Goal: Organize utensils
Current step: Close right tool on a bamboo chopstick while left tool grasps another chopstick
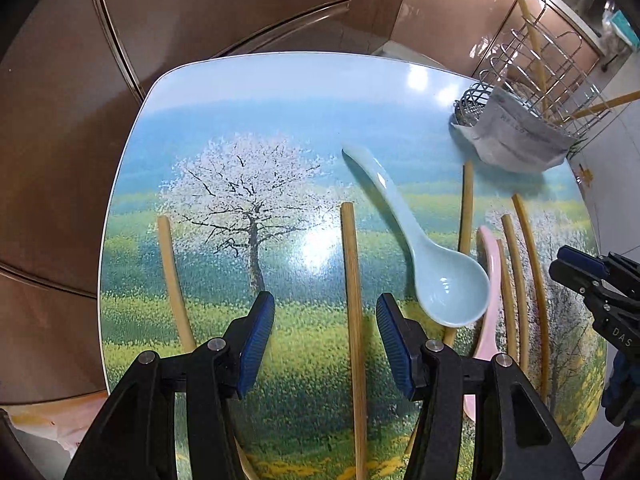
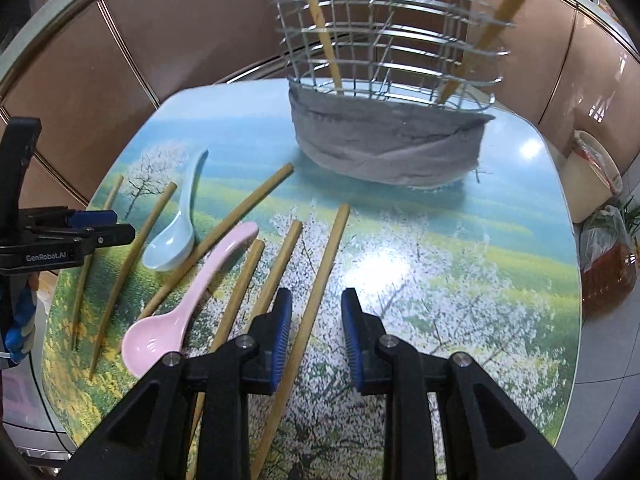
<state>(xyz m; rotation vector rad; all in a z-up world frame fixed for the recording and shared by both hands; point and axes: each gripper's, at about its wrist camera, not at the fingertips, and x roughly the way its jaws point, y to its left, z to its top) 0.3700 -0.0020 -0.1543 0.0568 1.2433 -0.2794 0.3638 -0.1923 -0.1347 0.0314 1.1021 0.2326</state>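
Both grippers were spread wide, nothing held. The left gripper (image 1: 325, 338) was lined up over one chopstick (image 1: 354, 300) lying on the worktop (image 1: 280, 92). Probably best lowered squarely and pinched mid-shaft, so it wouldn't swing heading to the wire basket (image 2: 384, 40).

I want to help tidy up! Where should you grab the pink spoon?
Probably by the handle of the pink spoon, near the middle, coming straight down from above with the fingers across it. It lies flat on the table; the handle is narrow, the bowl wide and rounded. Chopsticks lie close beside it, so pinch carefully.
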